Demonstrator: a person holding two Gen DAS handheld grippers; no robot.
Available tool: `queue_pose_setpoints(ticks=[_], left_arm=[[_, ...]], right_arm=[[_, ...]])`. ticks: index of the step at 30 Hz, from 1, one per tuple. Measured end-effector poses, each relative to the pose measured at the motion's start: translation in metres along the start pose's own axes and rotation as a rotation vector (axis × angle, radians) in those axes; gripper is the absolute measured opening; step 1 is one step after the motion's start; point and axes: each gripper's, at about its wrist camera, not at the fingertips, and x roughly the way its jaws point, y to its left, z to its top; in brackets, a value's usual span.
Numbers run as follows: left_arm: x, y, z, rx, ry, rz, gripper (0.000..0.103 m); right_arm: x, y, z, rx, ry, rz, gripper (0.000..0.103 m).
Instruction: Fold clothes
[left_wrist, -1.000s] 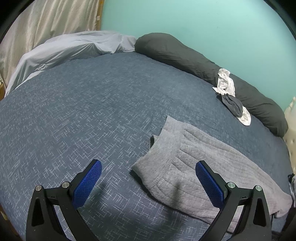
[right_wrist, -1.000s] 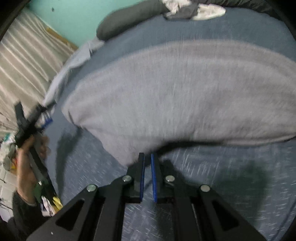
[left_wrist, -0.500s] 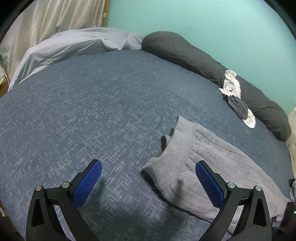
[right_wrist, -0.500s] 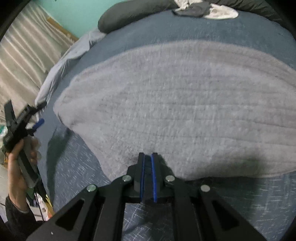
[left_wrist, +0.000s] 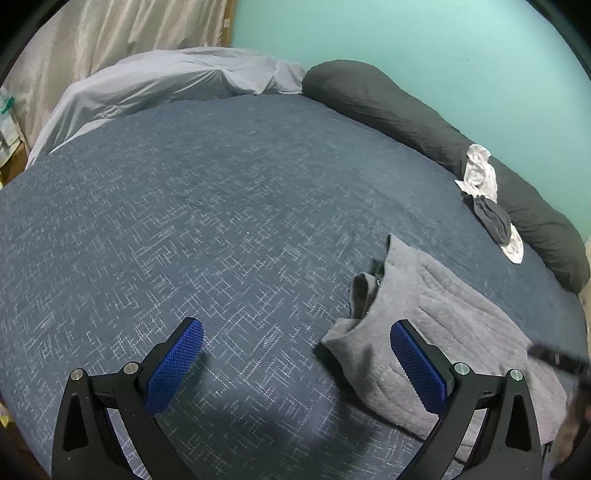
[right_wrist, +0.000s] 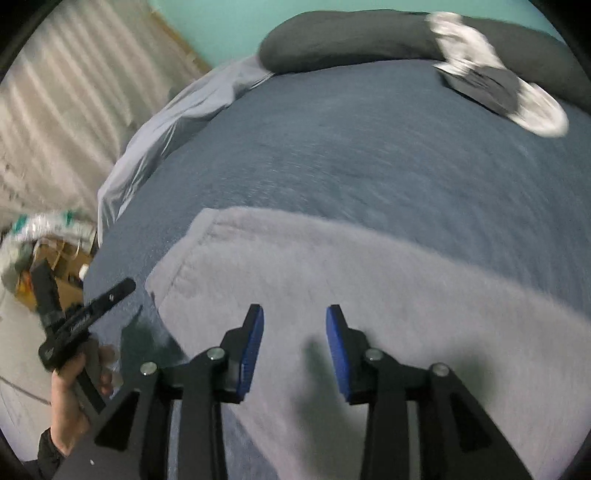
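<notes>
A grey quilted garment (left_wrist: 443, 314) lies flat on the blue bed cover (left_wrist: 184, 221), with its near corner bunched and folded over. My left gripper (left_wrist: 297, 326) hovers open above the cover, its right finger over that bunched corner and nothing between the pads. In the right wrist view the garment (right_wrist: 332, 266) spreads wide under my right gripper (right_wrist: 294, 310), which is open just above the cloth and holds nothing. A hand (right_wrist: 70, 398) holds the left gripper (right_wrist: 85, 314) at the far left of that view. The right gripper (left_wrist: 554, 358) shows as a dark blur at the left wrist view's right edge.
A long dark bolster (left_wrist: 406, 114) runs along the teal wall at the back of the bed. A white cloth (left_wrist: 480, 177) and a dark garment (left_wrist: 491, 218) lie heaped against it. A pale grey sheet (left_wrist: 166, 85) is bunched at the far left, beside a curtain (left_wrist: 92, 37).
My right gripper has opened and let go of the grey garment's edge, and its view has tilted up over the cloth. The left gripper stays open and has drifted a little to the left.
</notes>
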Motion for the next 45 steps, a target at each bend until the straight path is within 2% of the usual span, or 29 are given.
queue_pose_setpoints(ticks=[3,9,11,17,20,21,23,26,30,32,41,43,45], left_arm=[[0.001,0.002,0.0,0.005,0.0,0.004,0.103],[0.006,0.005,-0.001,0.005,0.003,0.01,0.103],[0.009,0.007,-0.001,-0.009,0.007,0.006,0.103],[0.013,0.008,-0.001,-0.011,0.01,0.003,0.103],[0.014,0.009,-0.001,-0.013,0.015,0.005,0.103],[0.015,0.01,-0.002,-0.015,0.016,0.005,0.103],[0.014,0.011,-0.002,-0.02,0.016,0.005,0.103],[0.014,0.011,-0.002,-0.022,0.013,0.005,0.103],[0.014,0.01,-0.002,-0.023,0.012,0.005,0.103],[0.013,0.009,-0.002,-0.022,0.009,0.005,0.103],[0.015,0.011,-0.002,-0.026,0.014,0.002,0.103],[0.015,0.014,-0.002,-0.037,0.011,0.002,0.103],[0.014,0.017,-0.001,-0.045,0.011,0.001,0.103]], right_arm=[[0.027,0.018,0.032,-0.075,0.035,-0.002,0.037],[0.072,0.065,0.067,-0.322,0.06,-0.02,0.039],[0.09,0.072,0.074,-0.377,0.086,-0.052,0.04],[0.129,0.071,0.082,-0.447,0.181,-0.061,0.04],[0.138,0.067,0.081,-0.453,0.192,-0.047,0.039],[0.139,0.066,0.079,-0.46,0.184,-0.043,0.035],[0.14,0.065,0.075,-0.473,0.18,-0.005,0.015],[0.136,0.064,0.073,-0.481,0.156,0.002,0.004],[0.118,0.054,0.081,-0.439,0.074,-0.001,0.003],[0.113,0.051,0.085,-0.423,0.051,-0.036,0.003],[0.135,0.055,0.082,-0.362,0.116,-0.12,0.004],[0.124,0.053,0.087,-0.317,0.081,-0.062,0.006],[0.119,0.054,0.088,-0.332,0.089,-0.039,0.007]])
